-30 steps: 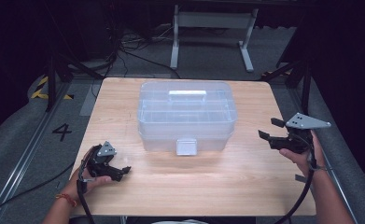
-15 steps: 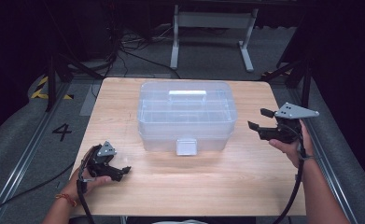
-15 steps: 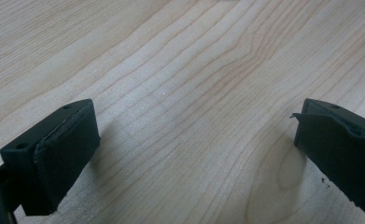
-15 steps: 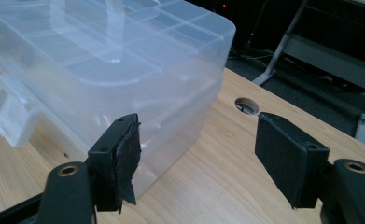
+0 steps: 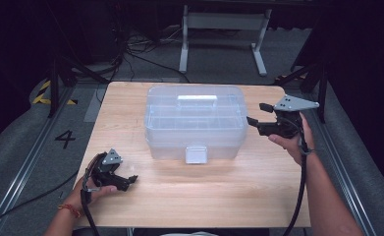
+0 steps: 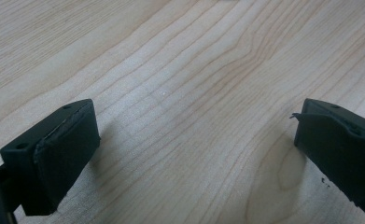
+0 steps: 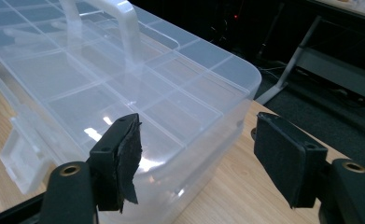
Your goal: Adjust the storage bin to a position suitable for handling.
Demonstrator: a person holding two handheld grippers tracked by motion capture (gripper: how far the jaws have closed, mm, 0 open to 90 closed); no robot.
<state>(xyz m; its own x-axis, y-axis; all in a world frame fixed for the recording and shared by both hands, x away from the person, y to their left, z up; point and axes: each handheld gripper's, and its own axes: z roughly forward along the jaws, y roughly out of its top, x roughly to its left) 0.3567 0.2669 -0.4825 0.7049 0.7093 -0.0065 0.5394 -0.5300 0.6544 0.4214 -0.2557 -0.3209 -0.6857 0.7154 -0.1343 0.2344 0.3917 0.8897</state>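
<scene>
A clear plastic organiser box [image 5: 194, 118] with a white handle [image 5: 196, 98] and a front latch [image 5: 196, 154] stands shut in the middle of the wooden table [image 5: 219, 196]. My right gripper [image 5: 257, 113] hovers just off the box's right end, jaws open and pointing at it, nothing between them. The right gripper view looks over the box [image 7: 124, 84], its handle [image 7: 124, 23] and its corner, past the open right gripper [image 7: 199, 154]. My left gripper [image 5: 129, 183] rests at the table's front left, open; between its jaws [image 6: 194, 140] lies bare wood.
Behind the table, a metal stand [image 5: 224, 29] and loose cables [image 5: 140, 54] lie on the dark floor. A "4" mark [image 5: 65, 138] sits on the floor at the left. The table's right edge lies close under my right hand.
My right gripper has moved left and up, from the table's right edge toward the box's right end. The left gripper has stayed put.
</scene>
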